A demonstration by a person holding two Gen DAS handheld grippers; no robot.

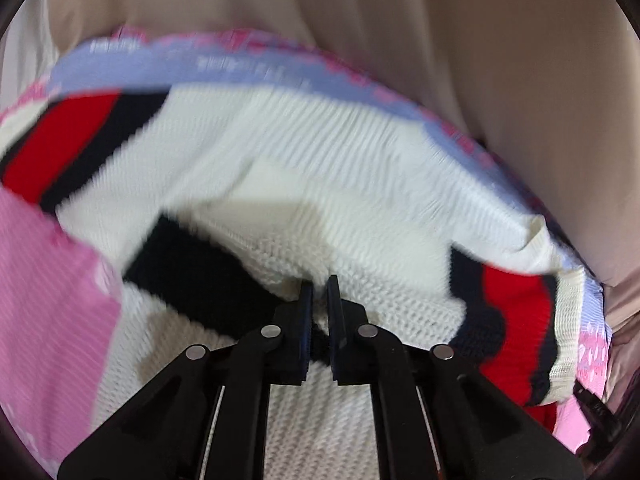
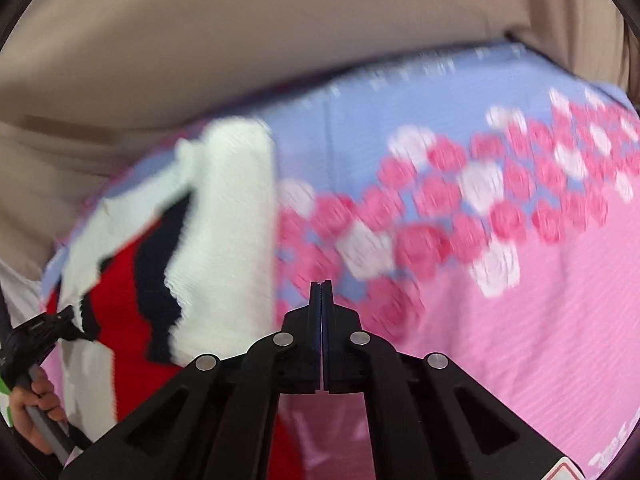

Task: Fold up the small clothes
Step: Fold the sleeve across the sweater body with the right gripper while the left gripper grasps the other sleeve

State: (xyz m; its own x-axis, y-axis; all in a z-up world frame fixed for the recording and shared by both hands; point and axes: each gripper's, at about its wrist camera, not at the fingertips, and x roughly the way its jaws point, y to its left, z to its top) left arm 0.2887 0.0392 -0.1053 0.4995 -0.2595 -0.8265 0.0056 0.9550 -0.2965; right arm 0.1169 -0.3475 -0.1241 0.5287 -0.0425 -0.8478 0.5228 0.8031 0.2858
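Right at the tips of my left tongs (image 1: 320, 300) sits the knit sweater (image 1: 320, 168), white with red and black bands. The tongs are clamped on a fold of it: the pads stand nearly together with white knit pinched between them, and the cloth bunches up just ahead of the tips. From that pinch the sweater runs away from me and spreads to both sides, one red-and-black band lying off to the left and beyond, another close by on the right. Its long axis, as I read it, lies crosswise to the left tongs, not along them.

My right tongs (image 2: 321, 300) are pressed fully together with nothing visible between them. Whether their tips touch the surface below I cannot tell through the blur. They hang over a pink and lilac cover (image 2: 500, 320) printed with pink and white blossoms, on which the sweater lies. From these tongs the sweater is off to the left, its near edge just beside them and its bulk further left and ahead, so they have no hold on it.

Beyond the left edge of the sweater, in the right wrist view, I see the left tongs and the hand (image 2: 34, 412) that carries them. Farthest off, past the cover, hangs beige cloth (image 2: 280, 40).

So the left hand is the one on the garment. I judge that the right must part its tongs and travel leftward to a free edge before any fold across the long axis can go.
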